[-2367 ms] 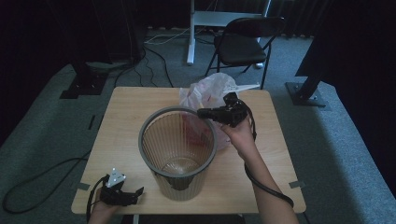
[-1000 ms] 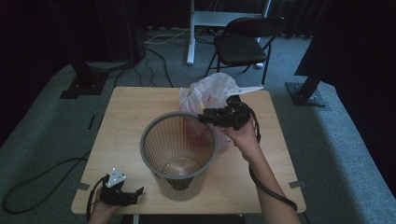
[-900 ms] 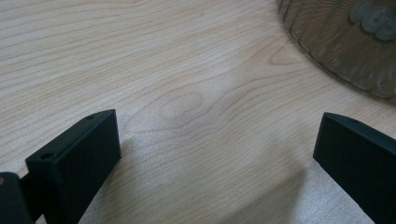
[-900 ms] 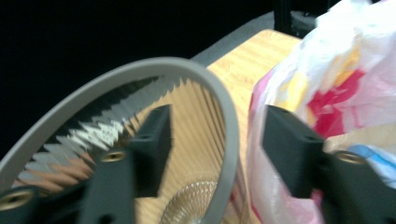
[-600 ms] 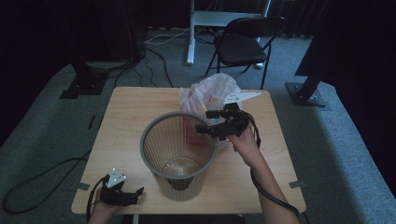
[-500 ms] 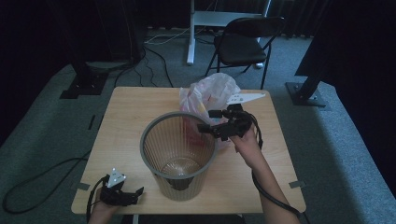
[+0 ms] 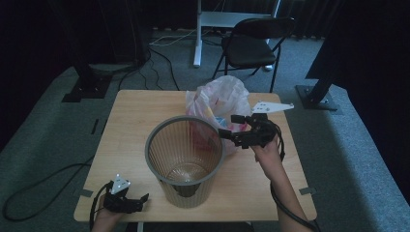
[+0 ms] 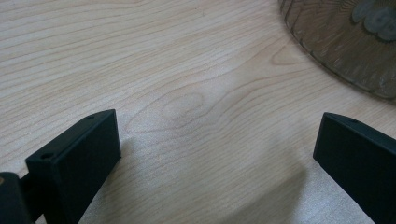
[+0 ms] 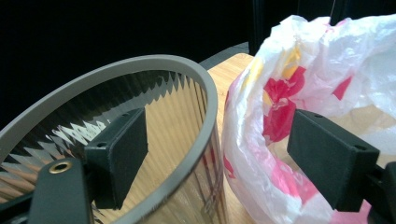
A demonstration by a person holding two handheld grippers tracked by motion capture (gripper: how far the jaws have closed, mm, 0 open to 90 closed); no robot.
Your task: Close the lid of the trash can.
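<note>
At the near left corner of the bench [image 7: 130, 104] the left claw [image 7: 140, 200] rests low over bare wood, its jaws spread wide with nothing between them. The ribbed wastebasket [image 7: 183, 159] stands upright mid-bench. Just behind and right of it sits a crumpled white plastic bag [image 7: 220, 99] with red and yellow print, touching the rim. The right claw [image 7: 229, 126] has just been opening; its jaws straddle the basket's rim, gripping nothing
</note>
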